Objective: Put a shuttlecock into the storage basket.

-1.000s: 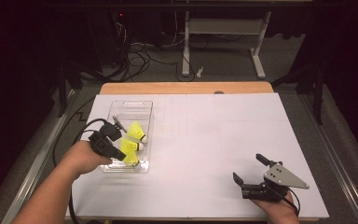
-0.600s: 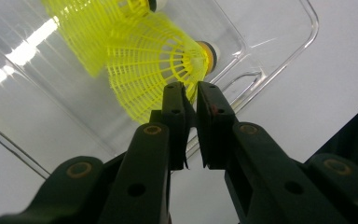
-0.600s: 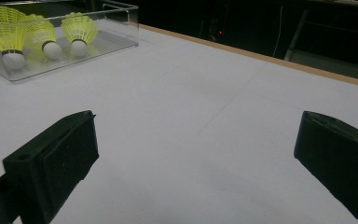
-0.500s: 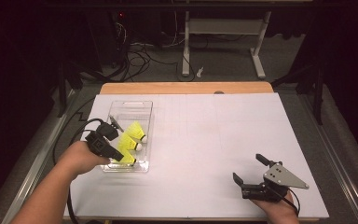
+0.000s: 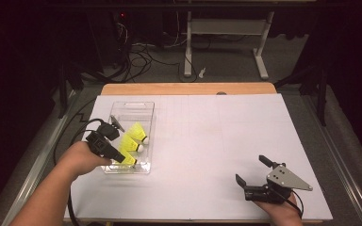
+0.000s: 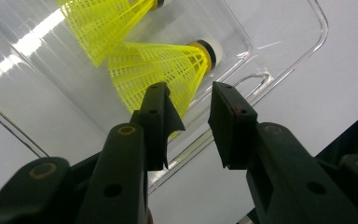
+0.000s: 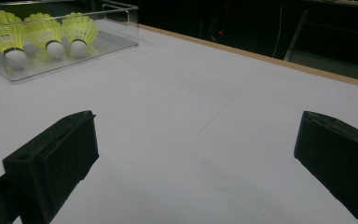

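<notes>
Hovering over the clear tray (image 5: 147, 109), left gripper (image 6: 189, 116) angles down, jaws just opening.

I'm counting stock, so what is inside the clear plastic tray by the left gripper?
Three yellow shuttlecocks with white tips lie inside the clear tray. In the high view the left gripper covers the nearest one in part, and its jaws have just been opening.
</notes>
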`<state>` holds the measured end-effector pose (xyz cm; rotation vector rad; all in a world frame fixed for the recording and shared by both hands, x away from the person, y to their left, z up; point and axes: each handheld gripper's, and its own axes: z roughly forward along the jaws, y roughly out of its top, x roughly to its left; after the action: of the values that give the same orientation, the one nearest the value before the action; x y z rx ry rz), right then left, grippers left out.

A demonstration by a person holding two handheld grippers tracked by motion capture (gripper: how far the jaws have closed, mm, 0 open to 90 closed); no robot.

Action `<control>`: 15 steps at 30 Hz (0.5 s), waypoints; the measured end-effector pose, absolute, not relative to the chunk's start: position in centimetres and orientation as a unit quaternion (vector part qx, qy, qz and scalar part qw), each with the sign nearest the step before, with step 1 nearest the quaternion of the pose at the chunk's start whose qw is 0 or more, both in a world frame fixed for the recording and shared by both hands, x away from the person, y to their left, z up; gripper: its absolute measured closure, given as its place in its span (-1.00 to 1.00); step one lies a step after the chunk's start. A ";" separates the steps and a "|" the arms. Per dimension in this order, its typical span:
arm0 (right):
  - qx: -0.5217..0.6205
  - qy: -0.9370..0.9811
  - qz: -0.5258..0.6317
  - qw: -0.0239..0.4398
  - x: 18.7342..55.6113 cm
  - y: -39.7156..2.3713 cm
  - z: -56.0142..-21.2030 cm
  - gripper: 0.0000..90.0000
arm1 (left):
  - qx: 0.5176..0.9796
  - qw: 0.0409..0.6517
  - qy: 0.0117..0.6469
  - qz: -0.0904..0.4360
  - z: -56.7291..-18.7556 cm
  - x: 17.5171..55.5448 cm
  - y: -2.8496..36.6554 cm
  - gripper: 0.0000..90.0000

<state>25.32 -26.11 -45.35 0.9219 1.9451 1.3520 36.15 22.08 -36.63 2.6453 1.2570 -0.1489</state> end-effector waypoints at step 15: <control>0.347 0.731 0.508 0.296 25.3 -26.1 -45.4 -0.99 | 0.895 0.094 0.434 -0.043 -36.9 36.4 22.0 0.24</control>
<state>25.32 -26.13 -45.35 0.9223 1.9444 1.3517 36.39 22.00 -36.86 2.6545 1.2863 -0.1271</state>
